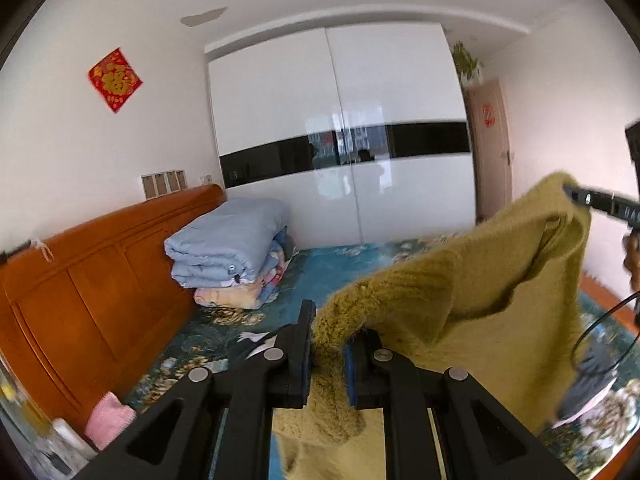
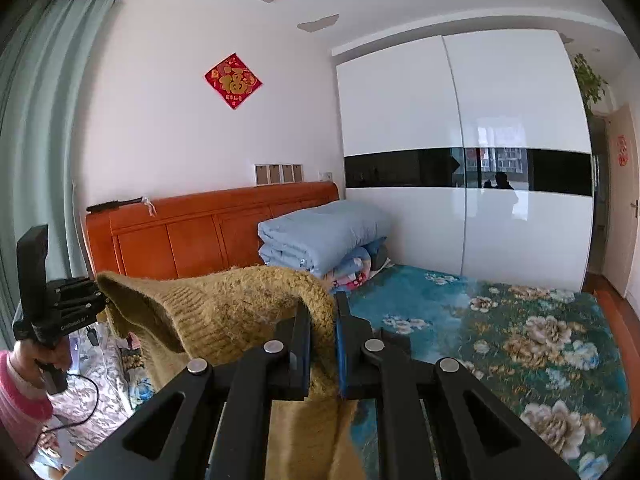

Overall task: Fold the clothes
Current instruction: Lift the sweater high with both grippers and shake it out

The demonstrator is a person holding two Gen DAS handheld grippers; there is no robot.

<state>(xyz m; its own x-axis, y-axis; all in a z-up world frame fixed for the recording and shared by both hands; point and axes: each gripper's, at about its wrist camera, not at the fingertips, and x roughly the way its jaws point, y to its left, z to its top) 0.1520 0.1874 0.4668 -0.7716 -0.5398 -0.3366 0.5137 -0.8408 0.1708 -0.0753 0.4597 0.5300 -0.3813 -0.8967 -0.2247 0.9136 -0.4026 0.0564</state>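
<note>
Room: bedroom with a white sliding wardrobe [image 2: 464, 152], an orange wooden headboard [image 2: 208, 232] and a red paper ornament [image 2: 233, 80] on the wall.
Surface: bed [image 2: 520, 320] under a teal floral cover, below and ahead of both tongs; a stack of folded quilts [image 2: 320, 236] lies at its far end by the headboard.
Task item: olive-yellow knitted sweater [image 1: 480, 280], fuzzy and ribbed at the edge, lifted clear of the bed and hung between the two tongs.
Left gripper [image 1: 328, 344]: clenched on a bunched edge of the sweater; knit fills the gap between the blue pads and spills down behind them.
Right gripper [image 2: 323, 340]: likewise clamped on knit, the fabric pinched between its jaws.
Key relation: each tong holds one end of the same upper edge, so the sweater lies between them, to the right of the left gripper and to the left of the right gripper; neither hand is the nearer.
Long axis: the held edge runs roughly level from one tong to the other, sagging in the middle.
Facing: the body of the sweater hangs downward from that edge toward the bed.
Unclear: which part of the garment each tong holds (shoulder, hem or cuff) cannot be told.
Judged next step: laying it flat on the bed would call for both tongs to lower together, keeping the edge taut.
</note>
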